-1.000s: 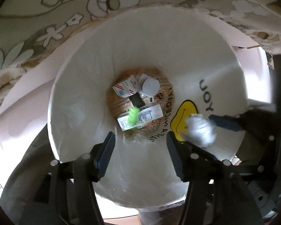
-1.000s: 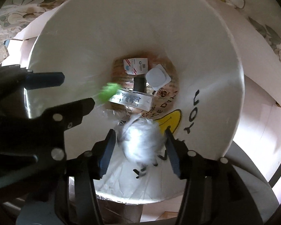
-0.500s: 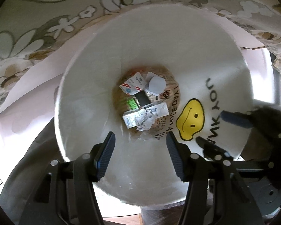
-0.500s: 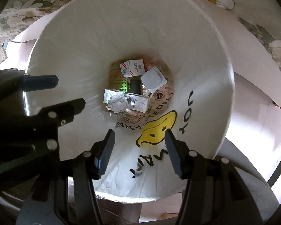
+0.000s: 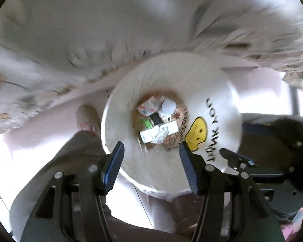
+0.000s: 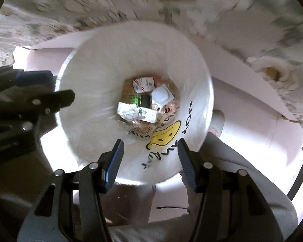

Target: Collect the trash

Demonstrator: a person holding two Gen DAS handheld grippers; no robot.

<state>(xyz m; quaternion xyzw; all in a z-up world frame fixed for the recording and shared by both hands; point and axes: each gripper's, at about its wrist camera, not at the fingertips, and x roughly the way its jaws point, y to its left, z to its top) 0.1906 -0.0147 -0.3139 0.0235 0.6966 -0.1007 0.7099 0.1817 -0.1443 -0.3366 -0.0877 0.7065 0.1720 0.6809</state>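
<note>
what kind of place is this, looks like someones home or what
Probably a room in a home, though the blur limits certainty. A bin lined with a white smiley-face bag stands on a pale floor beside flower-patterned cloth, with small cartons and crumpled paper inside.

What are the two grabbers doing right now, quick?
Left gripper: open, holding nothing, above the bin bag.
Right gripper: open, holding nothing.
</note>
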